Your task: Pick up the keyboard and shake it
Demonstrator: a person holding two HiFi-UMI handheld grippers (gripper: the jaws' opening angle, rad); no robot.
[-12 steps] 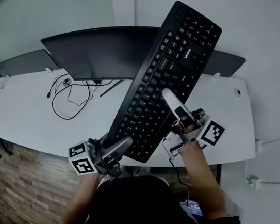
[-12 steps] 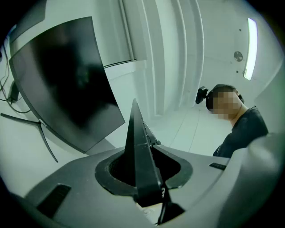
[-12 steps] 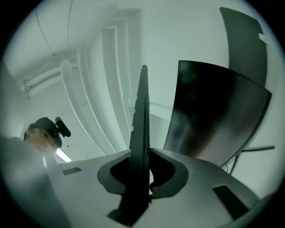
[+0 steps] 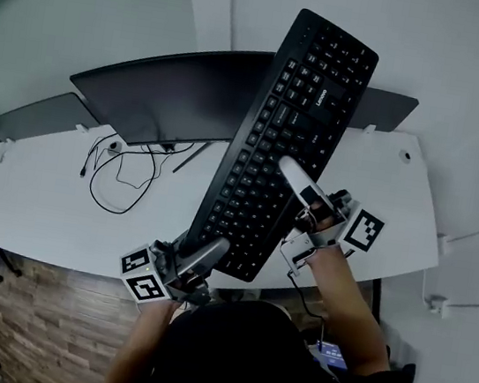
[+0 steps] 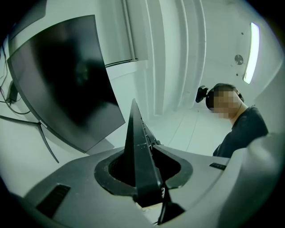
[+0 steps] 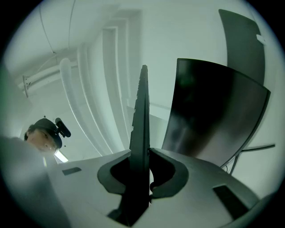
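A black keyboard (image 4: pixel 280 130) is held up in the air above the white desk (image 4: pixel 42 201), tilted, keys facing me, its far end raised toward the wall. My left gripper (image 4: pixel 204 252) is shut on its near lower corner. My right gripper (image 4: pixel 299 182) is shut on its right long edge. In the left gripper view the keyboard (image 5: pixel 140 151) shows edge-on as a dark blade clamped between the jaws of my left gripper (image 5: pixel 142 176). The right gripper view gives the same edge-on keyboard (image 6: pixel 141 133) pinched by my right gripper (image 6: pixel 140 178).
A wide curved black monitor (image 4: pixel 166 86) stands at the back of the desk, with a cable (image 4: pixel 121 177) looped in front of it. A second dark screen (image 4: pixel 28 114) sits at far left. The desk's front edge is near my body. A person (image 5: pixel 236 120) reflects beside the monitor (image 5: pixel 67 84).
The keyboard and both grippers have shifted slightly, the keyboard's near end dropping a little. Both grips hold unchanged.
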